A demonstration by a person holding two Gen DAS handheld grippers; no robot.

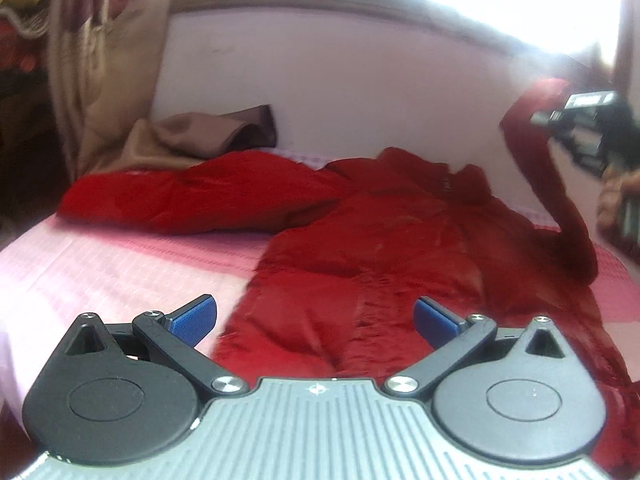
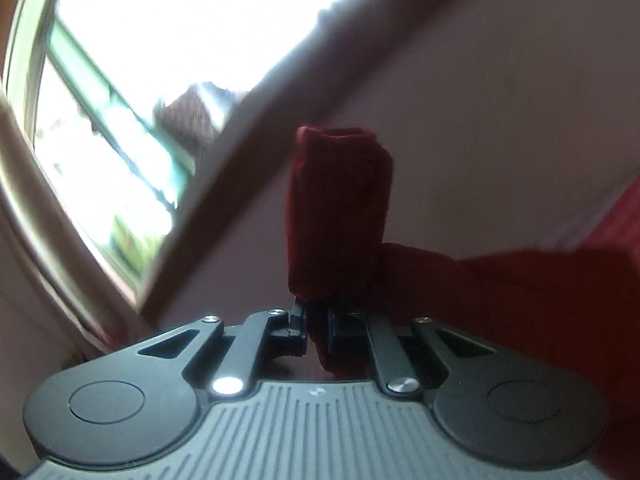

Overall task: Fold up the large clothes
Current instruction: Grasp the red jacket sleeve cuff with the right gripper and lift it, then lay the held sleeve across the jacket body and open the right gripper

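Observation:
A large red jacket (image 1: 380, 240) lies spread on a pink bed (image 1: 100, 264), its left sleeve (image 1: 192, 196) stretched out to the left. My left gripper (image 1: 316, 318) is open and empty, hovering just above the jacket's near hem, blue pads (image 1: 194, 320) wide apart. My right gripper (image 2: 318, 320) is shut on the cuff of the right sleeve (image 2: 336, 208), which stands up above the jaws. In the left wrist view the right gripper (image 1: 580, 120) holds that sleeve (image 1: 540, 152) lifted high at the right.
A brown cloth (image 1: 200, 136) lies at the back of the bed against the pale wall (image 1: 360, 80). A beige curtain (image 1: 100, 60) hangs at the left. A bright window (image 2: 160, 60) is above the wall.

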